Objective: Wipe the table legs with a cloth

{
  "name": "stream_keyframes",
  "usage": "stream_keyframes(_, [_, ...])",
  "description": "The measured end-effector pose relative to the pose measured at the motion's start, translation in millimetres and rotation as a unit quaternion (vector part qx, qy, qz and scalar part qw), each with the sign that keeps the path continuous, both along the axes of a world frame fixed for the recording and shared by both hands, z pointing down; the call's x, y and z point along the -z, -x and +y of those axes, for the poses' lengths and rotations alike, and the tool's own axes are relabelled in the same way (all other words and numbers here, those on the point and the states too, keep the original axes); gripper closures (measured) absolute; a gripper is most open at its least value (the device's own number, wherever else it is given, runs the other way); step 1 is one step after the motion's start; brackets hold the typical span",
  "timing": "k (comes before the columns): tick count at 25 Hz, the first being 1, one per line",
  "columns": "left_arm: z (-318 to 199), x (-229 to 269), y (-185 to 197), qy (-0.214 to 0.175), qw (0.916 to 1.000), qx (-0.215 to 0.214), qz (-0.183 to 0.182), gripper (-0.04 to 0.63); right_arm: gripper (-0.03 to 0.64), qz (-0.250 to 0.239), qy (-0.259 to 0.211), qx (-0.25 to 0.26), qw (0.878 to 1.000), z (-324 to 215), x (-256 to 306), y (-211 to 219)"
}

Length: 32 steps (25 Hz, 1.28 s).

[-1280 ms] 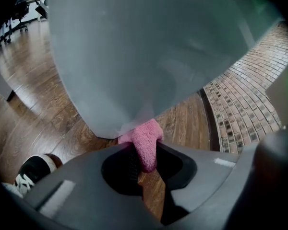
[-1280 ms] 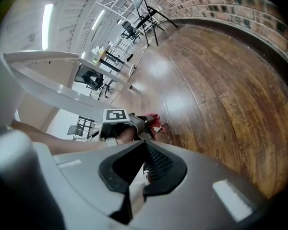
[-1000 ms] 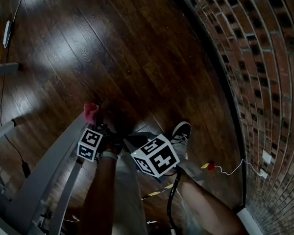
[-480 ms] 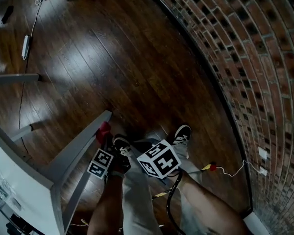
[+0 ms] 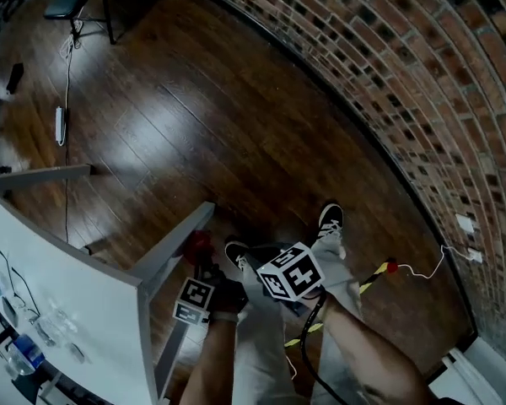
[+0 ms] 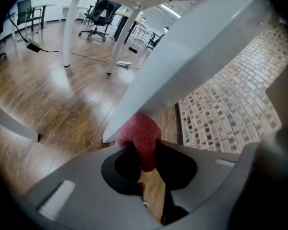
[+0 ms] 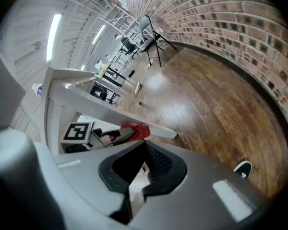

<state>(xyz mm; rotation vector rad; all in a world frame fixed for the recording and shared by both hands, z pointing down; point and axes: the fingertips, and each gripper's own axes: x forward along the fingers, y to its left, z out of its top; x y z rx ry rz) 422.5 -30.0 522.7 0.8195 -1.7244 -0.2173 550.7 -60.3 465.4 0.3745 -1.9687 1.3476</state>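
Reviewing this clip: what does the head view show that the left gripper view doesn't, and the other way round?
Only the head view: the person's shoes, the right gripper, and the white tabletop with small items on it. Only the left gripper view: the left gripper with its jaws shut on the red cloth, and an office chair far off. Both: the slanted table leg, the cloth against it, the wood floor and the brick wall.
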Motion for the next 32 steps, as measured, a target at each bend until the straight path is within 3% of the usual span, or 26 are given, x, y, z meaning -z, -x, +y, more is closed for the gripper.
stream_keyframes(5, [-14, 54, 2, -0.070, 0.9973, -0.001, 0.020, 0.540, 0.624, -0.004, -0.007, -0.059, 0.998, 16, 19, 9])
stream_keyframes(9, [-14, 90, 5, -0.118, 0.9926, 0.012, 0.028, 0.540, 0.624, -0.015, -0.023, -0.062, 0.998, 29, 40, 12])
stream_keyframes(16, [-19, 149, 8, -0.205, 0.9771, 0.041, 0.038, 0.541, 0.624, -0.027, -0.050, -0.078, 0.995, 43, 63, -11])
stream_keyframes(19, [-22, 183, 1, -0.238, 0.9703, 0.026, 0.032, 0.541, 0.624, -0.033, -0.048, -0.097, 0.994, 58, 75, -30])
stream_keyframes(25, [-27, 247, -9, -0.289, 0.9572, -0.014, 0.014, 0.541, 0.624, -0.039, -0.058, -0.109, 0.992, 85, 96, -50])
stream_keyframes(32, [2, 275, 5, -0.312, 0.9499, 0.012, -0.009, 0.541, 0.624, -0.056, -0.068, -0.120, 0.989, 117, 110, -46])
